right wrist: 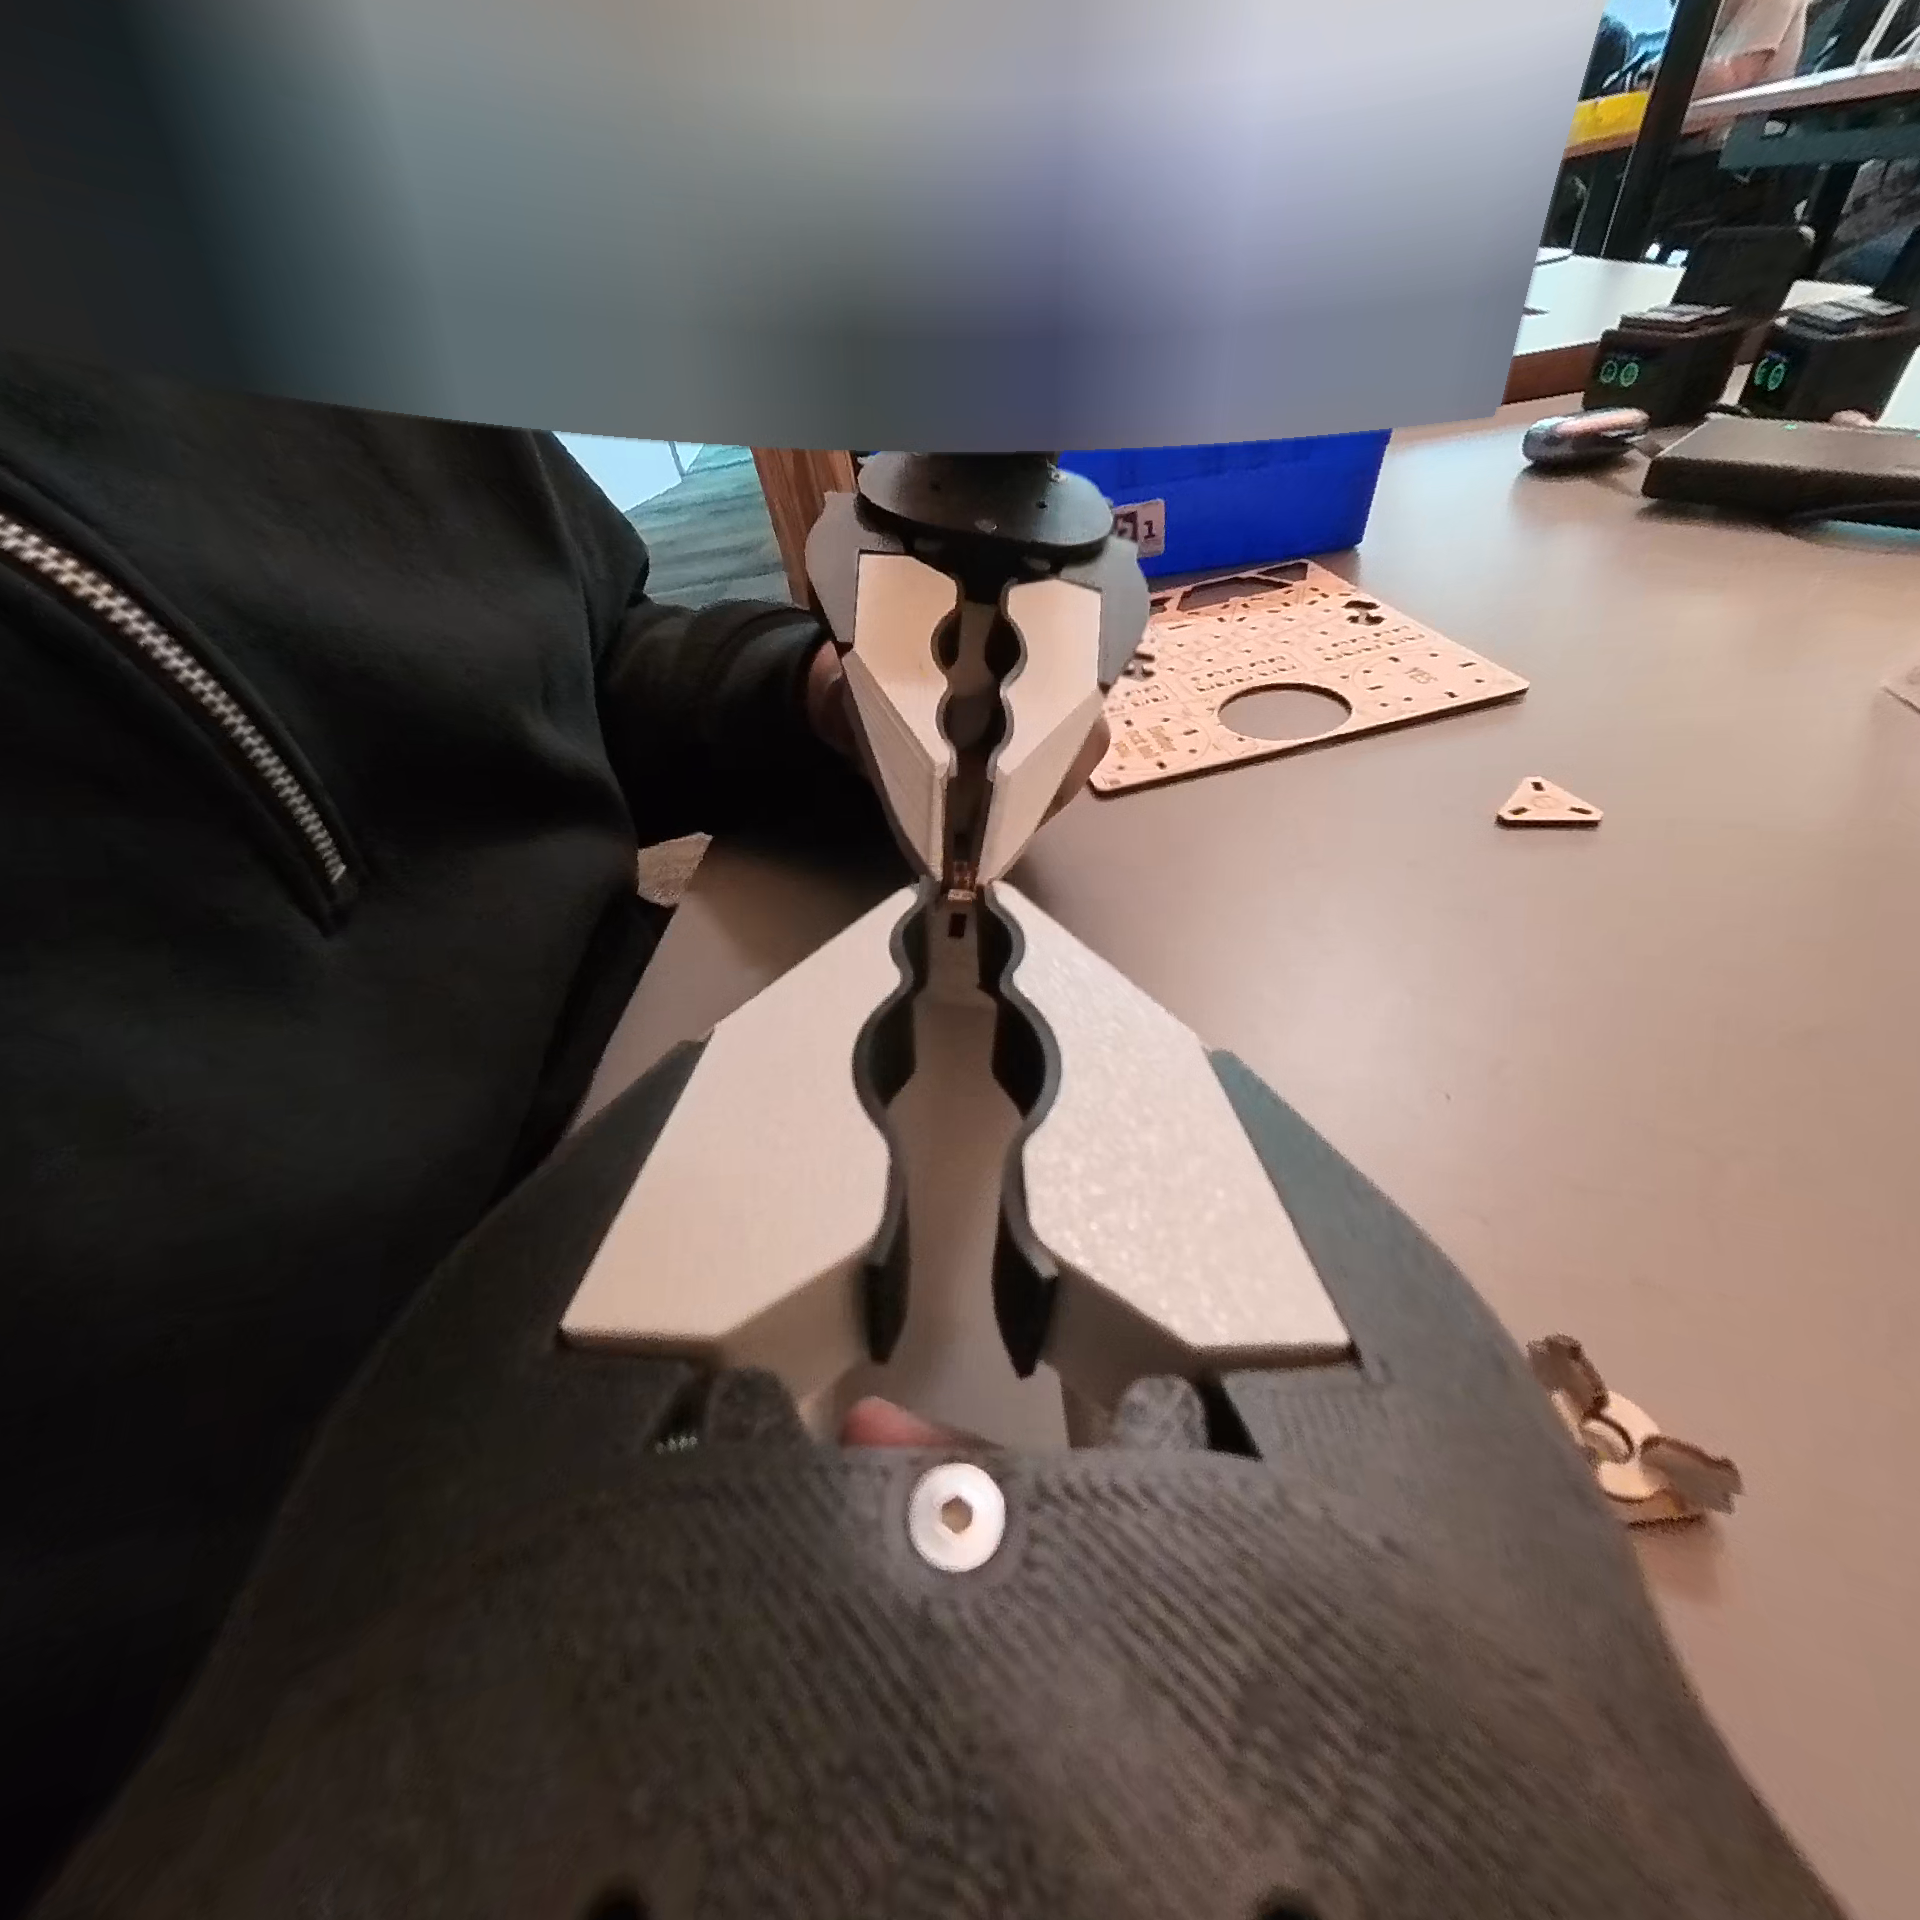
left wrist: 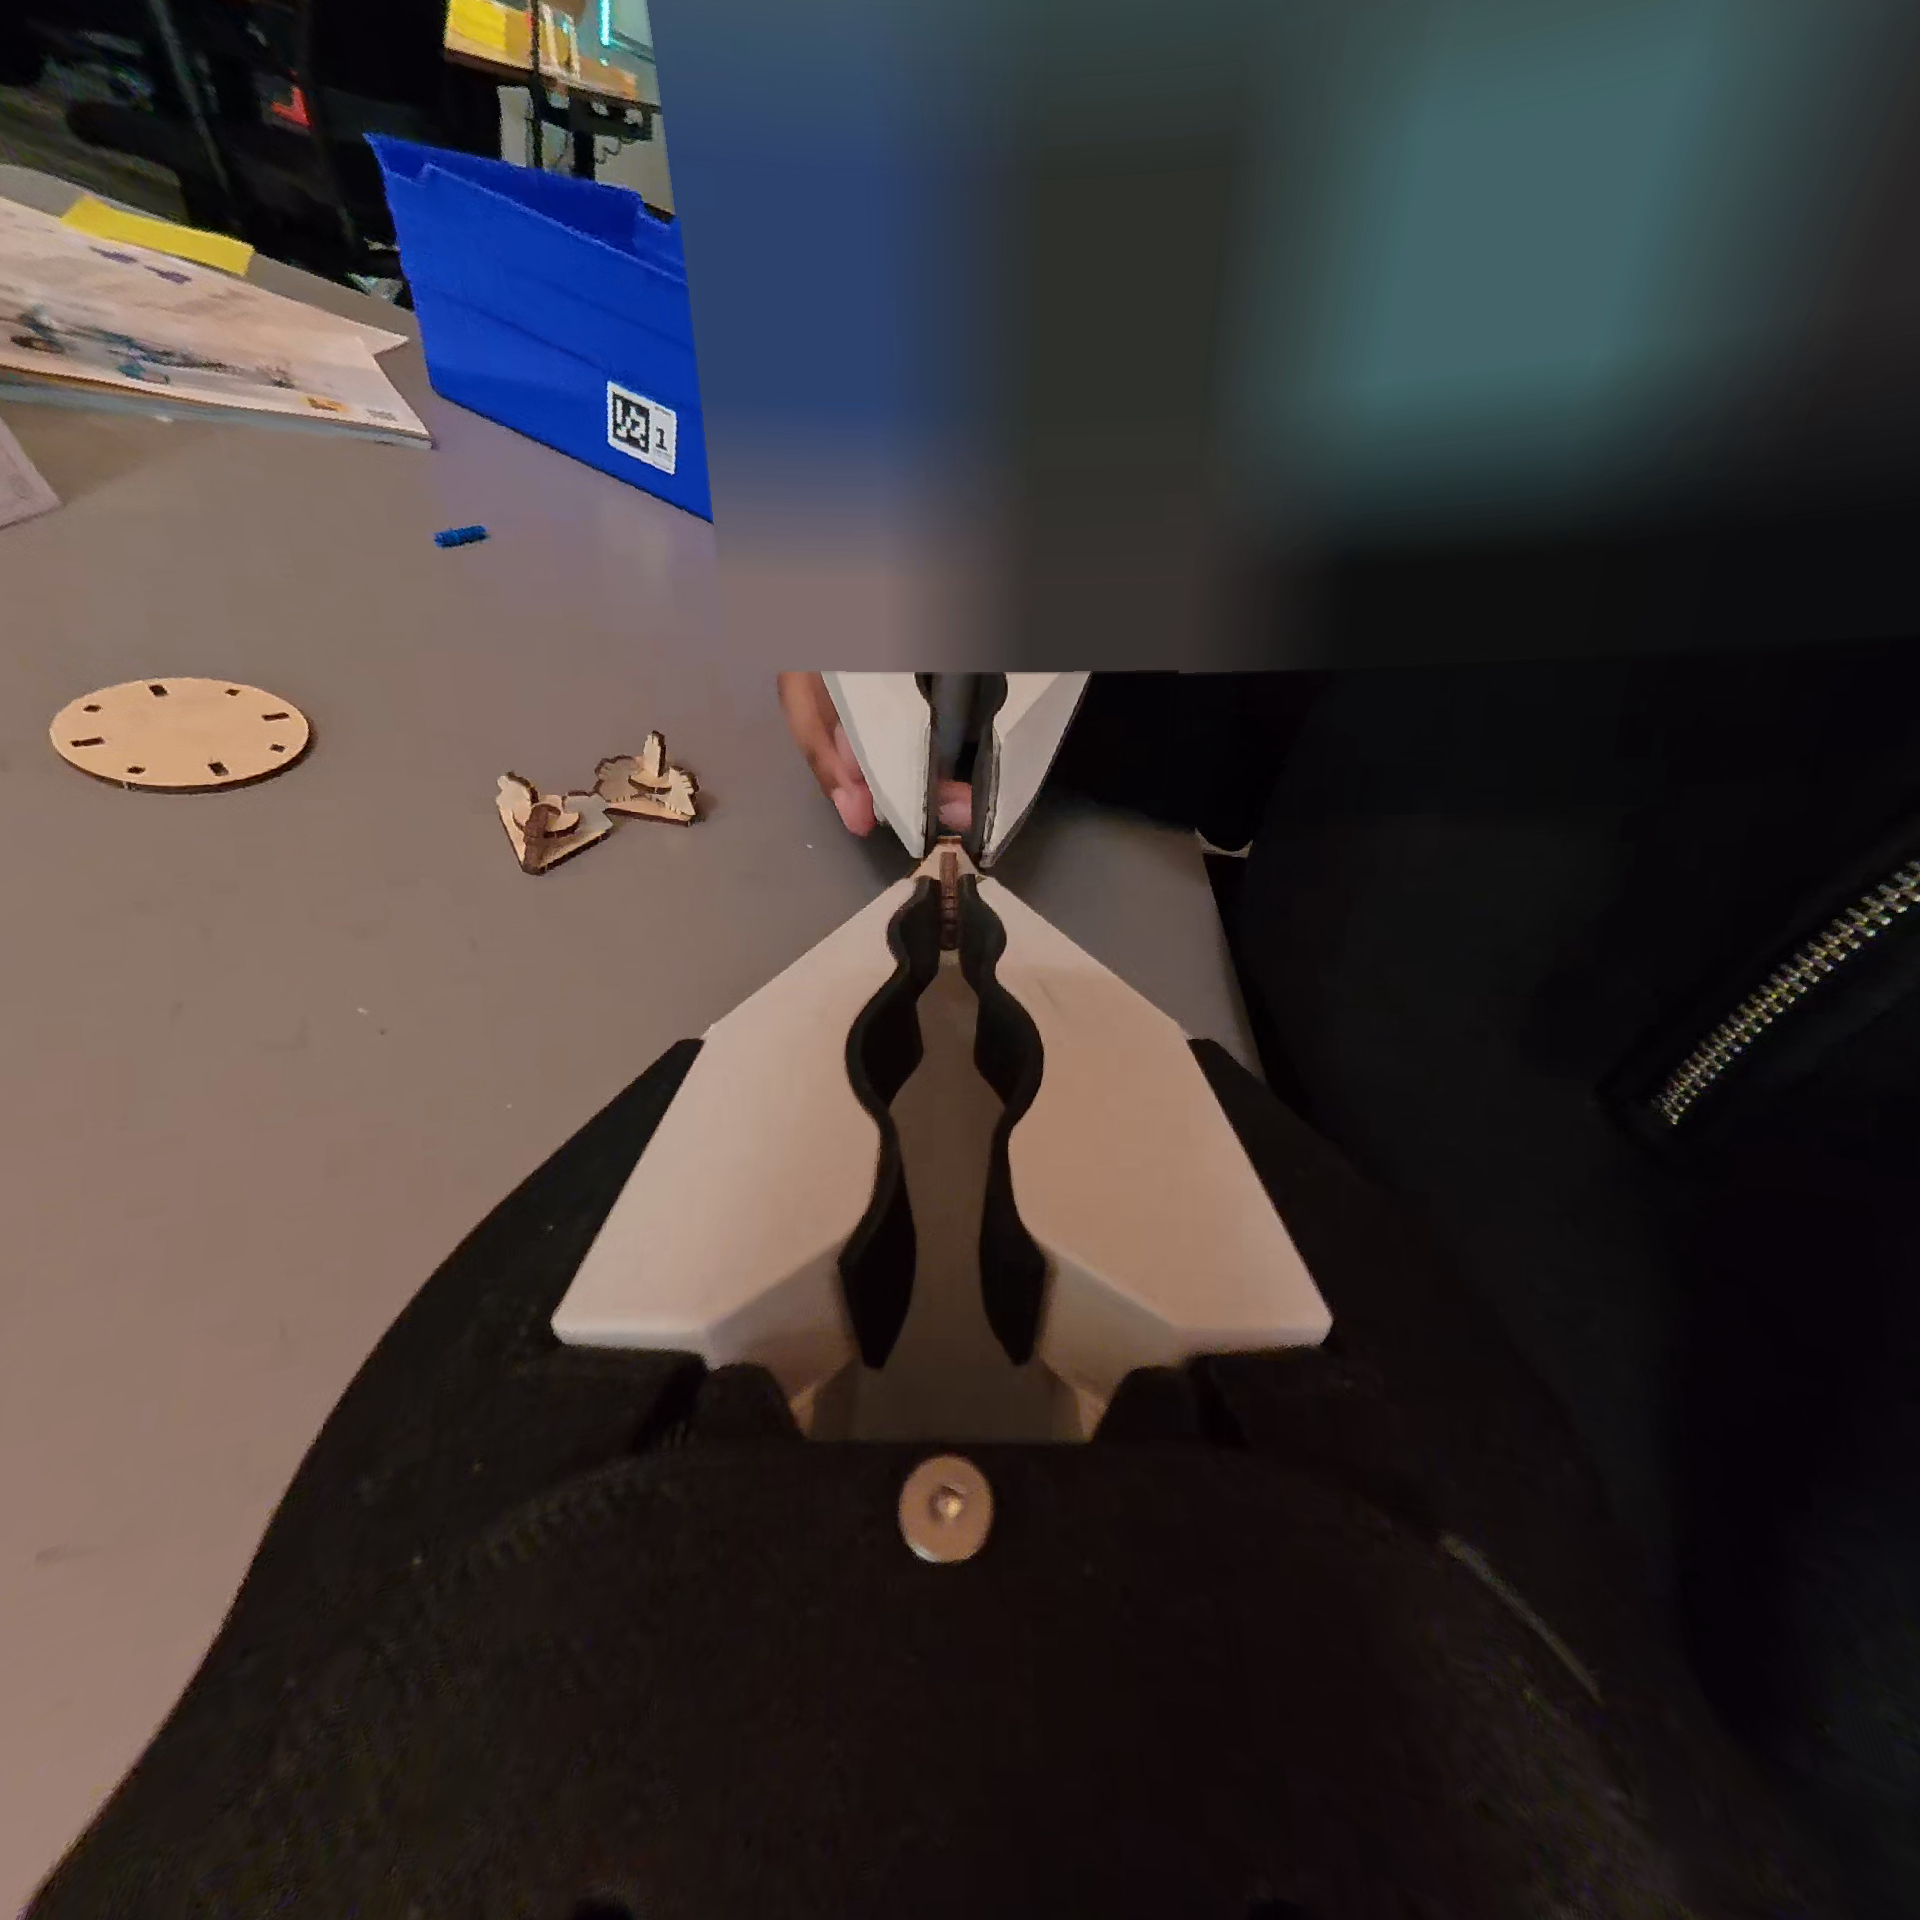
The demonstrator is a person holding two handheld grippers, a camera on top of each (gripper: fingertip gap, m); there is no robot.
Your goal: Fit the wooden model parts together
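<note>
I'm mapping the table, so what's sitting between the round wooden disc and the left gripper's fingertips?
Two small assembled wooden pieces on the table, between disc and left gripper; left wrist view shows it.

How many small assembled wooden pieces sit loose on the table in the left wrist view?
2. One assembled wooden piece lies left of the fingers; the other assembled wooden piece touches it on its right. The flat wooden disc is not counted. Others may be hidden.
</note>
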